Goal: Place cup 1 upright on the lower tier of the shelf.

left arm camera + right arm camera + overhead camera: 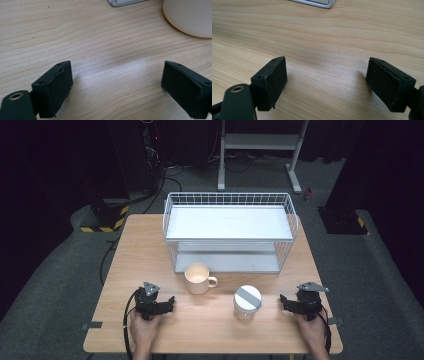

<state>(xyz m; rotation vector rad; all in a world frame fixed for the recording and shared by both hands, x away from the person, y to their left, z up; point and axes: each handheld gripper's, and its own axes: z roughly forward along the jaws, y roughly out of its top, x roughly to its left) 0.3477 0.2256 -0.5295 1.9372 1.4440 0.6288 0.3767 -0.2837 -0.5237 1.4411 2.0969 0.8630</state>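
While both grippers rest on the table [150,250], left gripper [169,303] and right gripper [283,301] fingers gape wide, empty, flanking mug [198,278] and lidded jar [247,302].

From above my side, the high view looks forward and down across the whole tabletop [150,245]. My two gripper views skim the same wood close up, facing forward.

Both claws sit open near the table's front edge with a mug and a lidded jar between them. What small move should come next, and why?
Probably ease the left claw forward toward the cream mug. Its jaws stand open with bare table between them, and the left gripper view shows the mug just ahead. The right claw is open too, beside the lidded jar, so it could equally lead.
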